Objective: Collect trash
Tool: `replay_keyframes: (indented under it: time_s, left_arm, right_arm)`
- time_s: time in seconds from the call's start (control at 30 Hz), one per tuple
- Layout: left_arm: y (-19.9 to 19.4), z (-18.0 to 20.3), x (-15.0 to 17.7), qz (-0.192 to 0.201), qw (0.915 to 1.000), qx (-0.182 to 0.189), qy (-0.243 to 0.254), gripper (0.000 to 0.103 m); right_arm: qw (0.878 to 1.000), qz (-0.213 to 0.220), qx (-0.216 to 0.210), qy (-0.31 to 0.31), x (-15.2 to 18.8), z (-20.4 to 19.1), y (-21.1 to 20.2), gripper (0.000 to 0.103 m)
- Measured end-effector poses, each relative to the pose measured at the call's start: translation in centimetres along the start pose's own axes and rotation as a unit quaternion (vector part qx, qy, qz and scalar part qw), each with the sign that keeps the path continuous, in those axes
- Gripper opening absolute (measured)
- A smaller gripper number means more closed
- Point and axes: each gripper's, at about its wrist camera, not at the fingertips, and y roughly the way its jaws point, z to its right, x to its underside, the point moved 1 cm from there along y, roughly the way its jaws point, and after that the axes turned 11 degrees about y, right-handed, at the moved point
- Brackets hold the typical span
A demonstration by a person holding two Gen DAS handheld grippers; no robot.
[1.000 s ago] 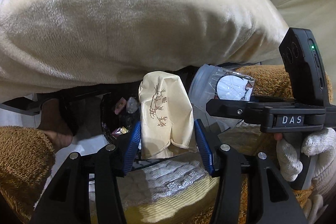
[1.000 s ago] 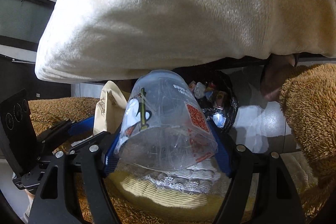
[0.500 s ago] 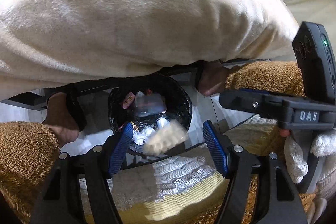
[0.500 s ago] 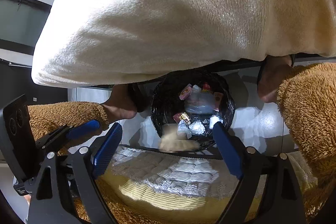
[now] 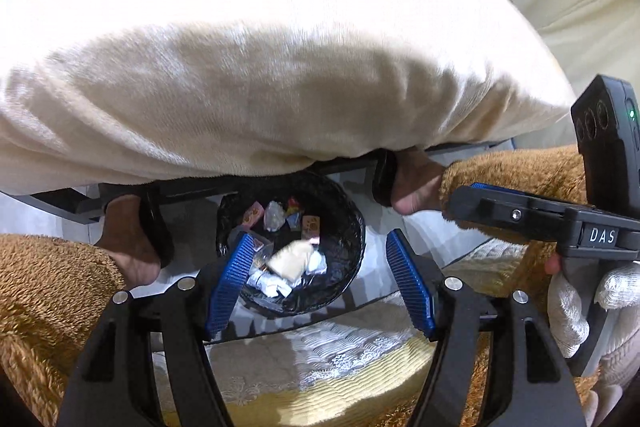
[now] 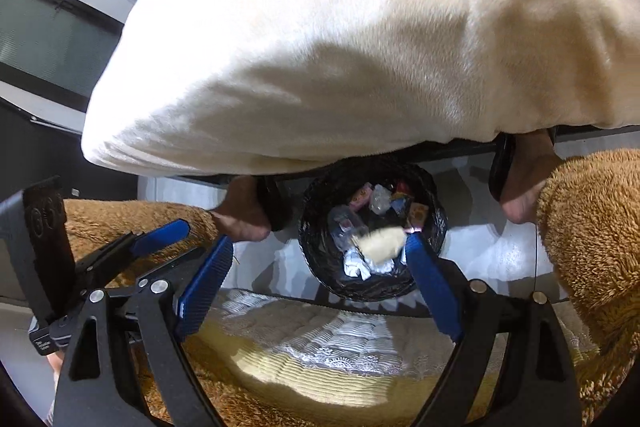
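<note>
Black-lined trash bin [image 5: 344, 227] on pale floor between two bare feet, holding wrappers, clear plastic cup [image 6: 344, 223], crumpled beige paper bag [image 5: 290, 259] on top, left gripper [image 5: 320, 279] jaws spread and empty above bin, right gripper [image 6: 320, 283] jaws spread and empty, cream cushion [image 5: 280, 67] overhead, brown fleece trouser legs [image 5: 48, 287] at either side.

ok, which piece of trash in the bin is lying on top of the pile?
The cream paper bag, in the black-lined bin. It is the largest pale piece, lying over the silver wrappers; the pink packets lie further back.
</note>
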Motion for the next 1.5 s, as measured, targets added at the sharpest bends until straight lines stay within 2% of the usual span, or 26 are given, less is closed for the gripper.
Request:
replay_keyframes:
  time_s: [0.23, 0.47, 0.57, 0.7, 0.8, 0.87, 1.0, 1.03, 1.07, 1.17, 1.23, 1.27, 1.43, 1.5]
  left_arm:
    - [-3.5, 0.2, 0.0, 0.059, 0.9982, 0.007, -0.012, 0.068]
    - [-9.3, 1.6, -1.0, 0.138, 0.9902, -0.010, 0.014, 0.068]
    - [-12.3, 2.2, -2.1, 0.176, 0.9836, -0.018, 0.034, 0.068]
    - [-15.7, 2.8, -3.8, 0.220, 0.9734, -0.029, 0.056, 0.068]
    - [-17.3, 2.8, -5.1, 0.245, 0.9667, -0.035, 0.066, 0.068]
    - [-18.1, 2.7, -6.3, 0.256, 0.9635, -0.038, 0.070, 0.068]
    - [-19.1, 2.6, -7.8, 0.271, 0.9580, -0.041, 0.084, 0.068]
    - [-19.2, 2.6, -8.2, 0.274, 0.9568, -0.041, 0.087, 0.071]
    - [-19.2, 2.5, -8.5, 0.277, 0.9559, -0.041, 0.090, 0.081]
    - [-18.9, 2.2, -9.3, 0.282, 0.9539, -0.048, 0.092, 0.090]
    - [-18.5, 1.8, -10.0, 0.282, 0.9533, -0.056, 0.091, 0.095]
    - [-18.3, 1.6, -10.2, 0.282, 0.9534, -0.055, 0.092, 0.096]
    - [-17.5, 1.1, -11.9, 0.281, 0.9507, -0.079, 0.104, 0.097]
    - [-17.2, 0.8, -12.4, 0.282, 0.9507, -0.074, 0.105, 0.097]
  right_arm:
    - [0.999, 0.040, -0.018, -0.023, 0.4, -1.0, -3.1, 0.087]
    - [0.992, 0.104, -0.026, -0.072, 0.6, -3.2, -7.5, 0.087]
    - [0.983, 0.148, -0.030, -0.103, 0.1, -4.5, -10.5, 0.087]
    - [0.963, 0.212, -0.023, -0.164, -0.3, -7.0, -14.5, 0.087]
    - [0.951, 0.242, -0.023, -0.191, -0.8, -8.2, -16.5, 0.087]
    - [0.945, 0.255, -0.034, -0.201, -1.3, -8.6, -17.5, 0.088]
    - [0.937, 0.276, -0.015, -0.212, -2.4, -9.1, -18.6, 0.088]
    - [0.937, 0.277, -0.012, -0.213, -2.7, -9.1, -18.7, 0.090]
    - [0.936, 0.280, -0.008, -0.213, -3.1, -9.2, -18.7, 0.091]
    - [0.931, 0.291, 0.001, -0.221, -4.1, -9.3, -18.6, 0.091]
    - [0.928, 0.298, 0.009, -0.223, -4.8, -9.3, -18.4, 0.099]
    - [0.927, 0.301, 0.008, -0.223, -5.2, -9.2, -18.3, 0.099]
    - [0.926, 0.307, 0.008, -0.220, -7.5, -9.1, -17.8, 0.099]
    - [0.924, 0.310, 0.011, -0.223, -8.3, -9.3, -17.6, 0.099]
